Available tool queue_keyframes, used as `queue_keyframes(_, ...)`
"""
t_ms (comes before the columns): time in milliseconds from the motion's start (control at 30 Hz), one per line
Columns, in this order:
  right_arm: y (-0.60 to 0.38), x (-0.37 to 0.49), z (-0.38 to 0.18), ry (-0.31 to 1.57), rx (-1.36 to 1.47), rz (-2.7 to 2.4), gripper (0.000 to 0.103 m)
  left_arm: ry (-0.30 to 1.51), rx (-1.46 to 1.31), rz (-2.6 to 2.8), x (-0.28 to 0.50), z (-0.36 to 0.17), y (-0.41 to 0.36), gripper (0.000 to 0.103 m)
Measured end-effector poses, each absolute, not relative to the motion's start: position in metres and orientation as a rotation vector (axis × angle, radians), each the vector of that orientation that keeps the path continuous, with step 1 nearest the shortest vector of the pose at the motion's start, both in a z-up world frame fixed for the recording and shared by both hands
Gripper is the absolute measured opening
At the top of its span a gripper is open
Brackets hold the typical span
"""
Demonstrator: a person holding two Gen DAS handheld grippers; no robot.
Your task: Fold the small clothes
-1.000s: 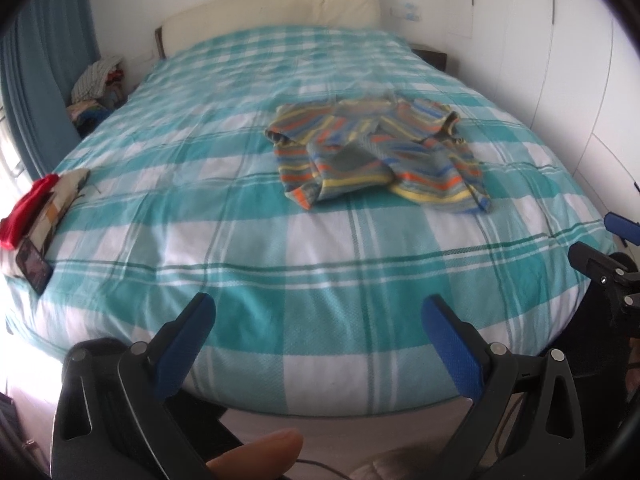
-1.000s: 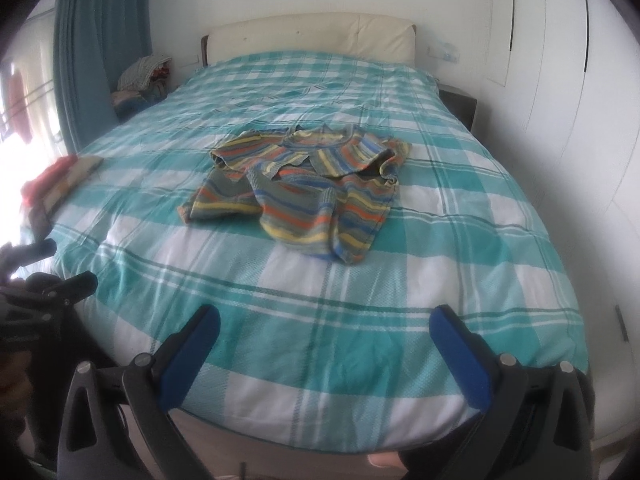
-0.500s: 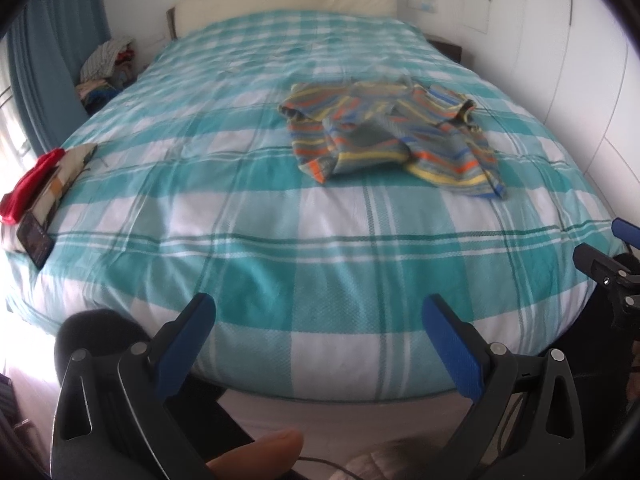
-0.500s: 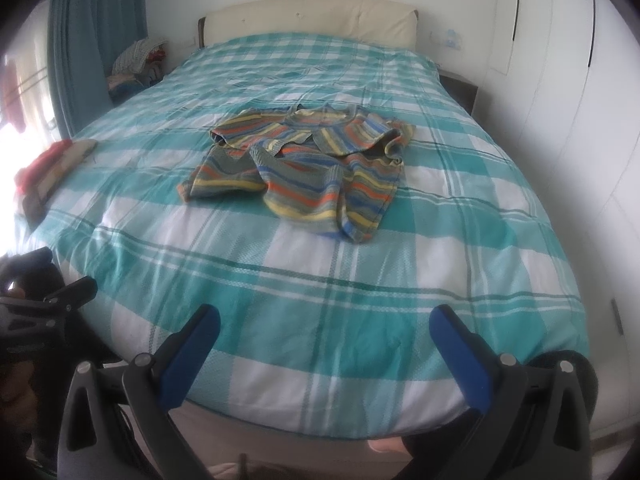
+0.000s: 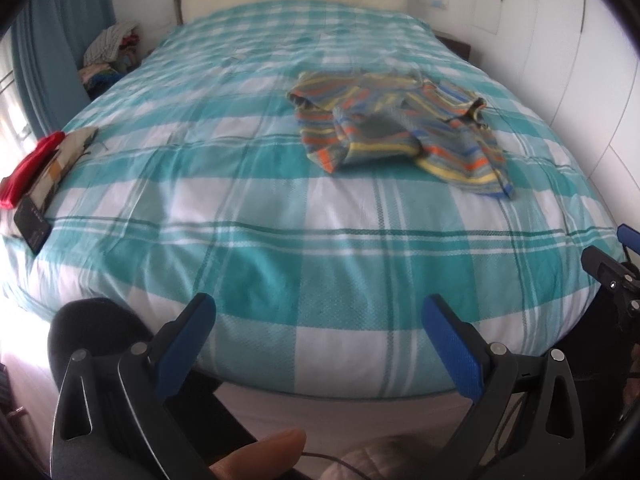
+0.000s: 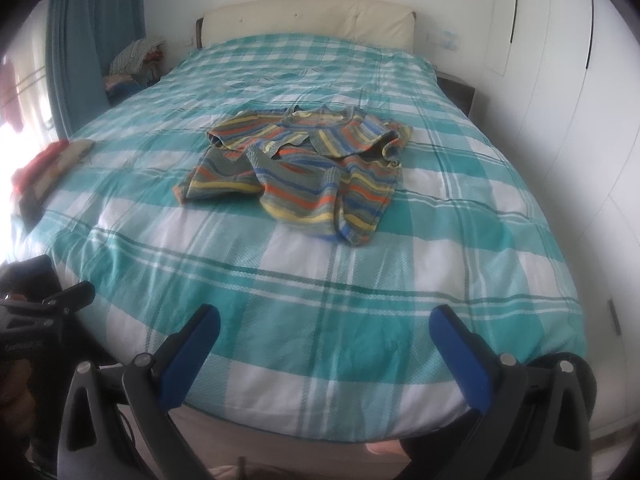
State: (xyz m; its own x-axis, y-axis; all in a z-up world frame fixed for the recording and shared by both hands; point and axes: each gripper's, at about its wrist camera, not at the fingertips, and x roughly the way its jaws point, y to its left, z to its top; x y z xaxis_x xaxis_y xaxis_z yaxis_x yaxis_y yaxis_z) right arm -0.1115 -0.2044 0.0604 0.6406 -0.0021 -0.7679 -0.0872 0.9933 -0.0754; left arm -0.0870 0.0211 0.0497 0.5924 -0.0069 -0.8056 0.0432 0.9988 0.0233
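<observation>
A small striped garment (image 5: 396,128) in orange, yellow, blue and grey lies crumpled on the teal checked bed (image 5: 248,208), right of the bed's middle. The right wrist view shows the same garment (image 6: 304,168) near the bed's centre. My left gripper (image 5: 320,320) hangs open above the foot edge of the bed, nothing between its blue pads. Also open and empty, my right gripper (image 6: 324,328) hovers at the foot edge, well short of the garment. Part of the right gripper (image 5: 612,272) shows at the far right of the left wrist view.
A red and beige cloth pile (image 5: 40,160) and a dark phone-like slab (image 5: 32,224) rest on the bed's left edge. A cream headboard (image 6: 308,16) stands at the far end. Blue curtains (image 6: 92,32) hang left, white wardrobe doors (image 6: 560,80) right. A clothes heap (image 5: 112,48) sits beside the bed.
Both grippers have risen and tilted slightly, so the bed and garment sit lower and nearer in view. Neither gripper has shut or touched anything.
</observation>
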Motion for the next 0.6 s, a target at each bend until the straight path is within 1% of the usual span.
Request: queue_keyframes(600,-0.1998,-0.1094,0.058,0.885,-0.109,0.051,0.103,0.953,0.028,-0.016,-0.0808,0.0459,0.0265,0.102)
